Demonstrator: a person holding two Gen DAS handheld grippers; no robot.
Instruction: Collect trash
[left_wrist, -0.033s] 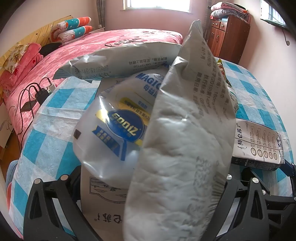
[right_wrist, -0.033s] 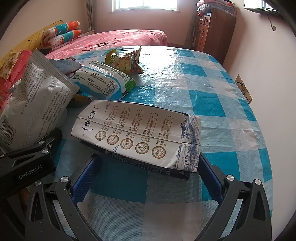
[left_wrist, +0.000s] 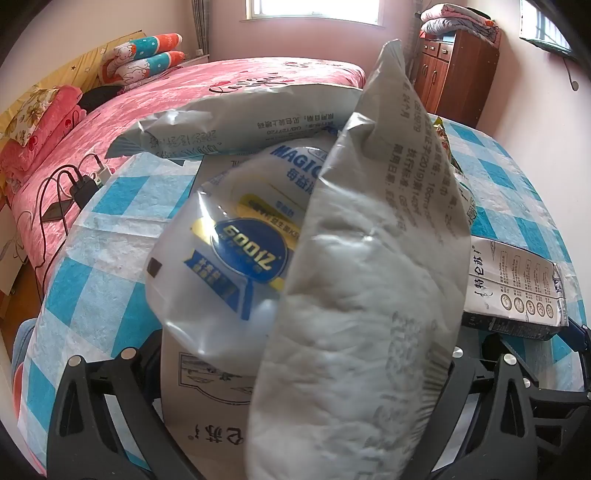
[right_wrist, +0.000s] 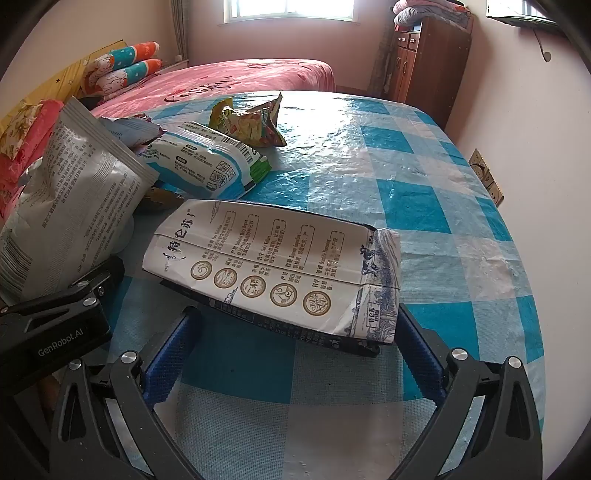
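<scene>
My left gripper (left_wrist: 306, 369) stands wide open, tilted down over a heap of trash. Between its jaws rise a tall grey bag (left_wrist: 369, 295), a white pouch with a blue badge (left_wrist: 221, 277) and a flat printed carton (left_wrist: 207, 424); they hide its fingertips. A pale wrapper (left_wrist: 240, 122) lies behind. My right gripper (right_wrist: 295, 354) is open, and a flattened milk carton (right_wrist: 277, 266) lies on the checked table (right_wrist: 406, 166) just ahead, between its blue pads (right_wrist: 173, 350) without touching them. Further back are a blue-white pack (right_wrist: 207, 162) and a crumpled yellow-green wrapper (right_wrist: 251, 122).
The left gripper's black body (right_wrist: 55, 325) sits close on the right gripper's left. A pink bed (right_wrist: 240, 77) runs along the table's far left side, with a charger and cables (left_wrist: 74, 188) on it. A brown cabinet (right_wrist: 428, 55) stands at the back right.
</scene>
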